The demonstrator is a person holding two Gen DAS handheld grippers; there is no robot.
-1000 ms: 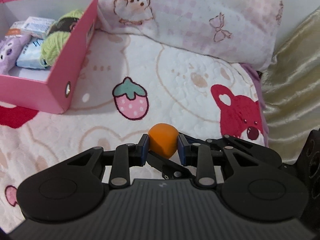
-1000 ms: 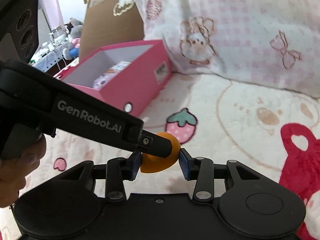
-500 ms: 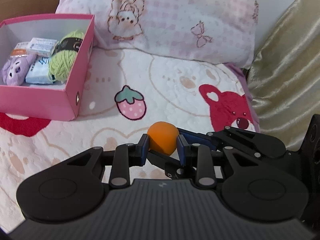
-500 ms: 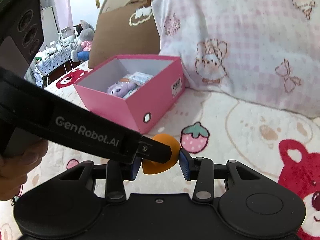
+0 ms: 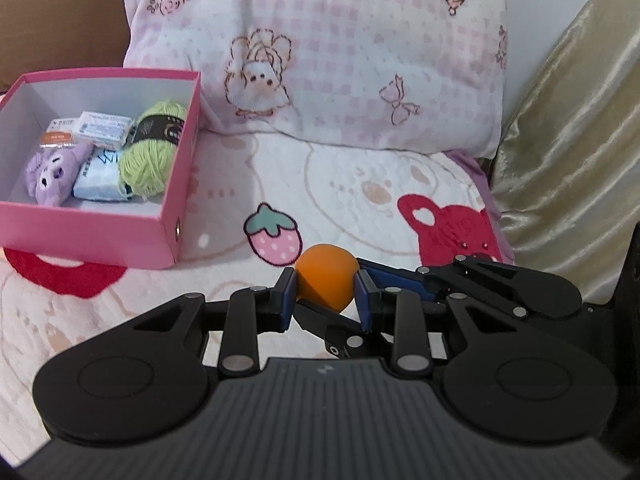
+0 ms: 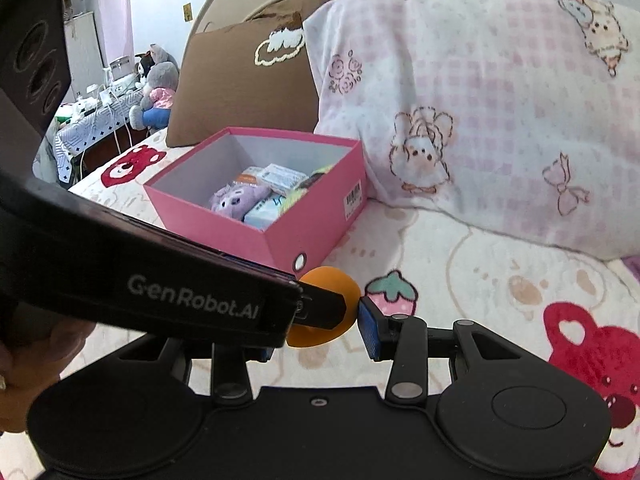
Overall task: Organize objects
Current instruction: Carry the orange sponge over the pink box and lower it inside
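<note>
Both grippers are on the orange ball at once, held above the bed's blanket, in front of the pink box and just off its near corner. In the left wrist view the left gripper has its blue pads pressed against the ball's two sides, a firm pinch; the right gripper's fingers come in from the side and reach the same ball. The right wrist view shows the right gripper with the ball between its pads, the near pad touching; the other pad hides behind the left gripper's arm, so a full grip cannot be confirmed there.

Only the left view shows the green yarn plainly inside the box, beside the purple plush. Only the right view shows the brown cushion behind the box, a hand and a cluttered side table.
</note>
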